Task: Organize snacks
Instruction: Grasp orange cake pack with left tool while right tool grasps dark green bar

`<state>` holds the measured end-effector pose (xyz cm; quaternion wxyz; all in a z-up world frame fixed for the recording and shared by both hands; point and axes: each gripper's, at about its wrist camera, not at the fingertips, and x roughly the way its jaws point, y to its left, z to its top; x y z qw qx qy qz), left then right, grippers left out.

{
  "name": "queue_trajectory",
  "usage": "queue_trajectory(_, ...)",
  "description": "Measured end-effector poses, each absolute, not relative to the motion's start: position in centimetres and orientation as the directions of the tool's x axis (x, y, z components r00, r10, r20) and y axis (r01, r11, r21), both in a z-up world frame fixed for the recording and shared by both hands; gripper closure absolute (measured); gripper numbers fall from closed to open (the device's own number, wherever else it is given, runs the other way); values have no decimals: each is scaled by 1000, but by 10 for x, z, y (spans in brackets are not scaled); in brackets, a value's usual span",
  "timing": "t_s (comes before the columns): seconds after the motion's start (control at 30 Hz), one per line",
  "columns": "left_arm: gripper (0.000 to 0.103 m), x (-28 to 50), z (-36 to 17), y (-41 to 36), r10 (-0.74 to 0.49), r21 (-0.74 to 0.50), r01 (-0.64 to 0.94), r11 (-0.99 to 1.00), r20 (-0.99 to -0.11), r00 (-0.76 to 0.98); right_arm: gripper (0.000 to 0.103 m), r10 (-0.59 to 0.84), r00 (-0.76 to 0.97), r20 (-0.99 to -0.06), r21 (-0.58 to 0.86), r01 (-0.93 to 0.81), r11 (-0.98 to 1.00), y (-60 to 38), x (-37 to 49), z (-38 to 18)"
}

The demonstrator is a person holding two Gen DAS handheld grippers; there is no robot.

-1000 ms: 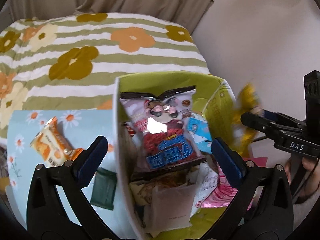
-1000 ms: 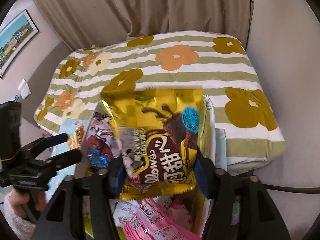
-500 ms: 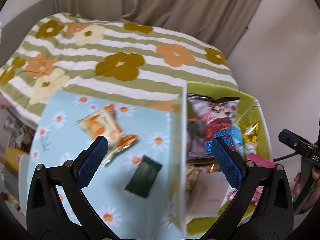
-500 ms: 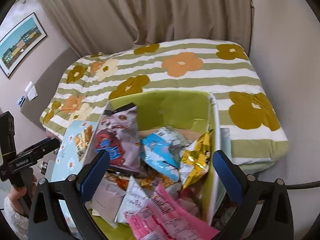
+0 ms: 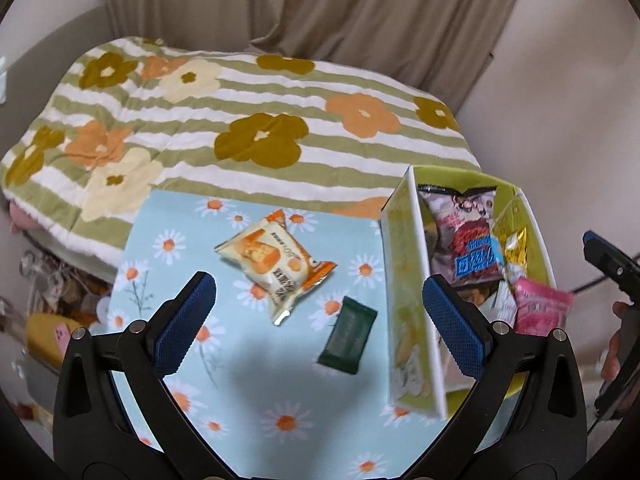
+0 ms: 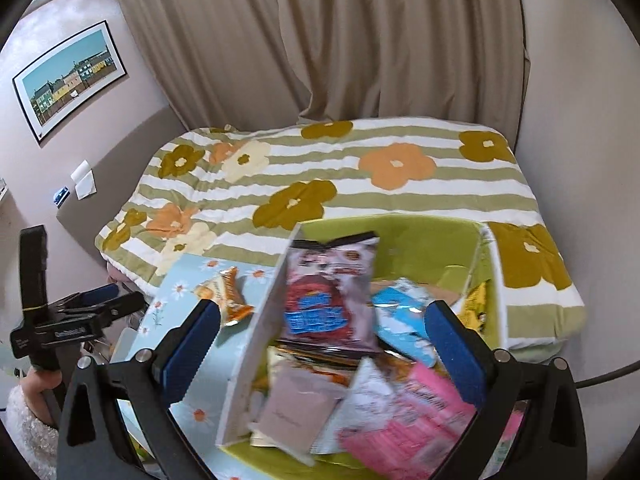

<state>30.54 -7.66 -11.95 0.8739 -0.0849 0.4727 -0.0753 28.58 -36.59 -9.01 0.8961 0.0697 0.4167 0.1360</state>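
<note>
The left gripper (image 5: 319, 322) hangs over a daisy-print blue mat (image 5: 256, 396), fingers spread wide and grasping nothing. On the mat between those fingers, a dark green packet (image 5: 348, 335) lies at about 1 o'clock from the gripper's centre, with an orange-and-cream snack bag (image 5: 275, 264) just beyond it at 11 o'clock; the two lie close, whether touching cannot be told.

At 3 o'clock on the mat stands a green box (image 5: 408, 280) with white-edged walls, crowded with snacks. The right gripper (image 6: 323, 344) is poised above it, jaws just opened fully and holding nothing, its left finger over the mat and its right over the box. Inside, a pink packet (image 6: 416, 416) and a pale flat pouch (image 6: 296, 408) lie nearest, a red-and-blue bag (image 6: 328, 300) leans upright against the left wall, a light blue packet (image 6: 400, 312) lies beside it, and a gold packet (image 6: 478, 304) stands against the right wall at 2 o'clock.

Beyond, at 12 o'clock, a flower-patterned striped quilt (image 6: 340, 176) covers the bed before beige curtains (image 6: 360, 40).
</note>
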Motion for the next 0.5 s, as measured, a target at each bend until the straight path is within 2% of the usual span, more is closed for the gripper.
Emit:
queue_trajectory(0.27,0,322,-138,-46,-291,-191,260,947,-852,434,1,228,624,-747,228,-81,970,-291,271,-94)
queue_trajectory(0.5,0,344,-157,-17,-337,-178,406,896,-870,361,1,160,593,-789,201,4,980,-229,257,-123)
